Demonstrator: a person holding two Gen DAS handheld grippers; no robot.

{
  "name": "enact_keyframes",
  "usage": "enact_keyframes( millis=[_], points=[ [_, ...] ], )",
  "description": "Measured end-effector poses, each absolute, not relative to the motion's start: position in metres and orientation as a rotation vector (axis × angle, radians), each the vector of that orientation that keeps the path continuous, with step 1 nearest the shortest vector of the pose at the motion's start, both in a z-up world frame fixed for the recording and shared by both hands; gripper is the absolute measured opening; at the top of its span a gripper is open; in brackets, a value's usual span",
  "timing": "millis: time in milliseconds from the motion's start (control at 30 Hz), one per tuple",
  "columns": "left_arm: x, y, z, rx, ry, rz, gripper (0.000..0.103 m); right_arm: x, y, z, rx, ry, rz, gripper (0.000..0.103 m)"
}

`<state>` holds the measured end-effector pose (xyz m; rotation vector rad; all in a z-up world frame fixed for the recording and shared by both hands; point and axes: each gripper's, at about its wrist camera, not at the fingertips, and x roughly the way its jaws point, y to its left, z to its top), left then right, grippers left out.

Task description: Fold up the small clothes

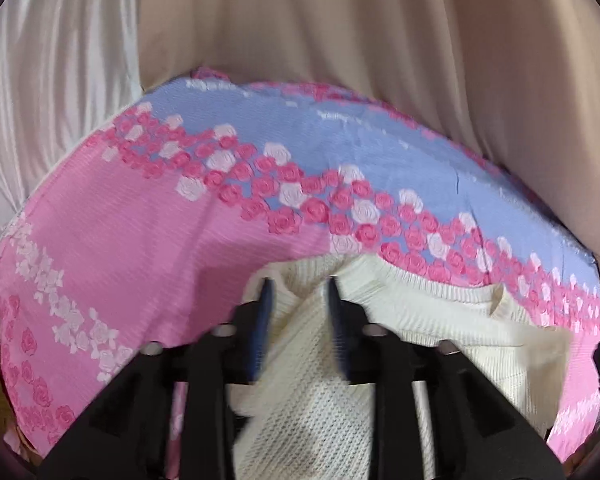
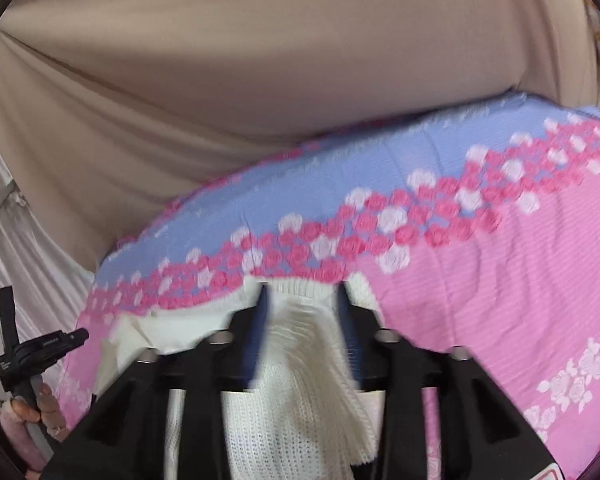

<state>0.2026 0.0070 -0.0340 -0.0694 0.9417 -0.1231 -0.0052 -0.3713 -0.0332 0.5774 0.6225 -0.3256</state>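
Cream knit garment (image 1: 300, 380) (one item, white ribbed hem) lies on the pink-and-blue rose-print bedspread (image 1: 140, 240), nearest both cameras. Two devices are present: the left hand-held gripper (image 1: 298, 284) and the right hand-held gripper (image 2: 304, 290). Each straddles a knit fold, jaws parted, pads released. Beige curtain (image 2: 260, 60) hangs beyond.

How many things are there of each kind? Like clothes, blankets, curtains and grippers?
Cream knitted sweater: 1
Pink and blue rose bedspread: 1
Beige curtain: 1
White curtain: 1
Grippers: 2, the left gripper and the right gripper
Total: 6
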Motion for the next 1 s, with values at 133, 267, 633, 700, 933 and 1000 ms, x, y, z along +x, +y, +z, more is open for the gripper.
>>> enact_keyframes(
  millis=[133,267,633,700,933,1000],
  points=[
    [0.187,0.018,-0.037,-0.058,0.948,-0.119,0.051,-0.019,-0.383,-0.048,0.654,0.687,-0.341,0.062],
    [0.176,0.033,-0.061,-0.079,1.021,-0.11,0.052,-0.04,-0.379,-0.07,0.68,0.748,-0.311,0.062],
    [0.198,0.014,-0.079,-0.06,1.074,-0.178,0.006,0.012,-0.372,-0.078,0.622,0.835,-0.23,0.005],
    [0.197,0.024,-0.061,-0.085,1.026,-0.159,0.006,0.008,-0.379,-0.059,0.635,0.768,-0.243,0.005],
    [0.22,0.028,-0.099,-0.043,1.138,-0.098,0.01,0.026,-0.396,-0.114,0.619,0.97,-0.315,0.008],
    [0.207,0.035,-0.088,-0.091,1.1,-0.119,0.011,0.008,-0.39,-0.094,0.651,0.879,-0.305,0.014]
  ],
)
